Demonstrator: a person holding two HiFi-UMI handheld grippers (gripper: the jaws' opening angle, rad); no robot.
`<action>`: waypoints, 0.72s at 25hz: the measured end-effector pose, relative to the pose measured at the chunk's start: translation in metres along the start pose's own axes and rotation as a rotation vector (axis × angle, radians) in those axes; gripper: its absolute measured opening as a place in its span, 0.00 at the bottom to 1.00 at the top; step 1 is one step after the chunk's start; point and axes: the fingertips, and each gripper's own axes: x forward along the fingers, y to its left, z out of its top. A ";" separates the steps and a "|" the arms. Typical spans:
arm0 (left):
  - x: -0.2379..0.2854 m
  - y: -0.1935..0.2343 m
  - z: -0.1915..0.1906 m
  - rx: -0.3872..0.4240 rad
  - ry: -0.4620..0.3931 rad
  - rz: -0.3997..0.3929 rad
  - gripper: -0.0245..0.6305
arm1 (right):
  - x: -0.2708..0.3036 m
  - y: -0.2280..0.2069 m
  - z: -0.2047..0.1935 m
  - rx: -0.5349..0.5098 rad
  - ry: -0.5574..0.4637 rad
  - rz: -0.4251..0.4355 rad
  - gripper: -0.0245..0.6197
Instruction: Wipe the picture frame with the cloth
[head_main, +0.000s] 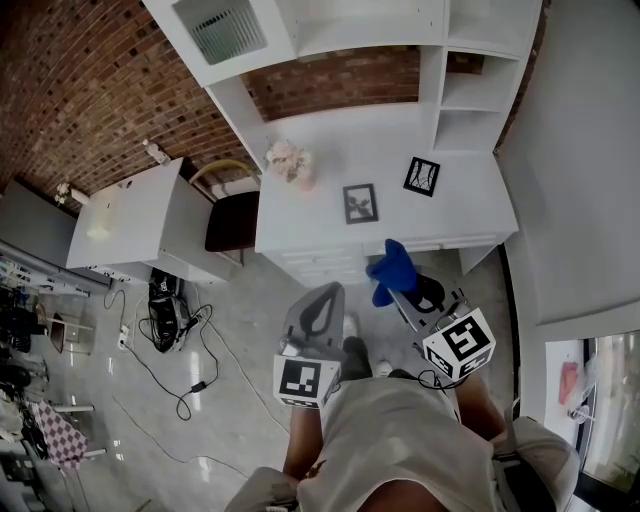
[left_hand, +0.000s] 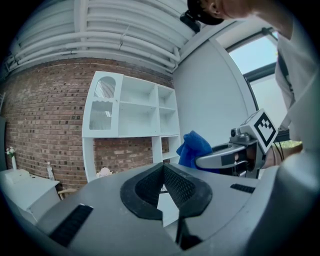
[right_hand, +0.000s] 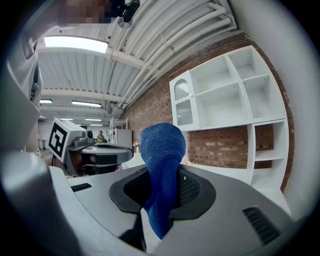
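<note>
the right gripper (head_main: 404, 287) is clamped on the cloth (head_main: 388, 264). in the right gripper view the blue cloth (right_hand: 161, 145) stands up in a rounded bunch above the jaws, with a tail hanging down between the 2 pads. the gripper is held in the air in front of the person, just short of the desk's (head_main: 462, 200) front edge, and the cloth touches nothing on it.

the left gripper (head_main: 331, 293) is beside it, on the person's left and a little lower in the head view. in the left gripper view its jaws (left_hand: 162, 168) meet at the tips and nothing is between them. that view also shows the cloth and the right gripper off to the side.

2 frames stand on the white desk, both well apart from the cloth. the left frame (head_main: 360, 203) is near the middle of the desk top, roughly in line beyond the cloth. the right frame (head_main: 421, 176) is further back and to the right, turned at an angle. both are dark-edged with a pale picture inside. a pink bunch of flowers (head_main: 290, 160) is at the desk's left end, and white shelves (head_main: 480, 80) rise behind the desk against a brick wall. a dark chair (head_main: 231, 218) is left of the desk, and cables (head_main: 180, 335) lie on the pale floor.
</note>
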 end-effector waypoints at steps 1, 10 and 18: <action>0.003 0.003 0.001 -0.003 -0.002 -0.001 0.04 | 0.004 -0.002 0.001 -0.002 0.002 -0.002 0.19; 0.028 0.034 -0.003 -0.002 -0.017 -0.028 0.04 | 0.039 -0.017 0.003 -0.009 0.005 -0.022 0.19; 0.064 0.065 -0.009 -0.029 -0.033 -0.078 0.04 | 0.077 -0.042 0.001 0.005 0.028 -0.067 0.19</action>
